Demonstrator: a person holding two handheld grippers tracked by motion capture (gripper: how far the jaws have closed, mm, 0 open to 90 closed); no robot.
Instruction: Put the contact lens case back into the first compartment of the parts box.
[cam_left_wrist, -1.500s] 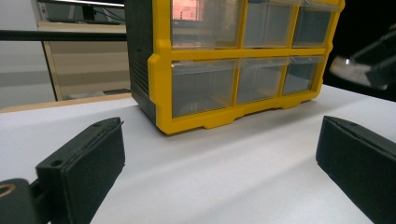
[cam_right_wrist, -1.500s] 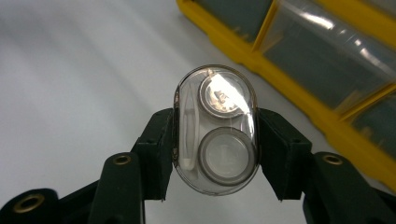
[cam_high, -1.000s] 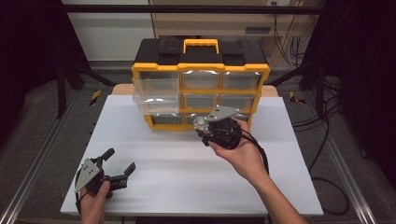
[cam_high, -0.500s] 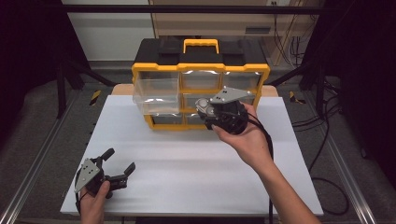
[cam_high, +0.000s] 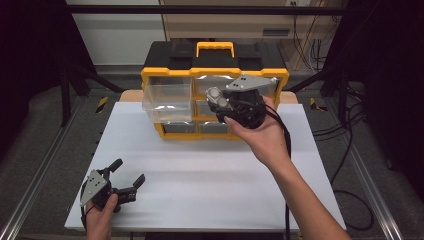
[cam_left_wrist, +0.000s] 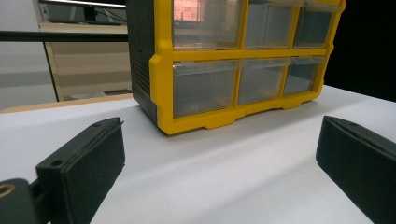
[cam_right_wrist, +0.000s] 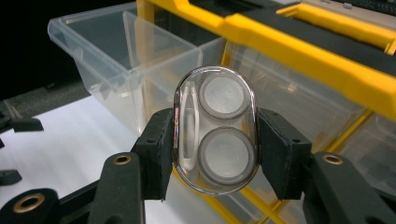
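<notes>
My right gripper (cam_right_wrist: 215, 140) is shut on a clear oval plastic case (cam_right_wrist: 215, 129) with two round grey discs inside; both pads press its sides. In the high view that gripper (cam_high: 216, 98) hangs in the air in front of the yellow and black drawer organizer (cam_high: 215, 75), level with its upper drawers. The top left clear drawer (cam_high: 167, 102) is pulled out, and it lies just left of the held case (cam_high: 215, 95). My left gripper (cam_high: 126, 177) rests low at the front left of the white table (cam_high: 200, 170), its jaws wide apart with nothing between them.
The organizer (cam_left_wrist: 233, 60) stands at the back middle of the table, its other clear drawers pushed in. A black cable (cam_high: 287, 150) trails from the right gripper along the forearm. Dark floor and stands surround the table.
My right gripper has risen with the clear case, from the bottom row of drawers up to the top row. The left gripper has stayed put.
</notes>
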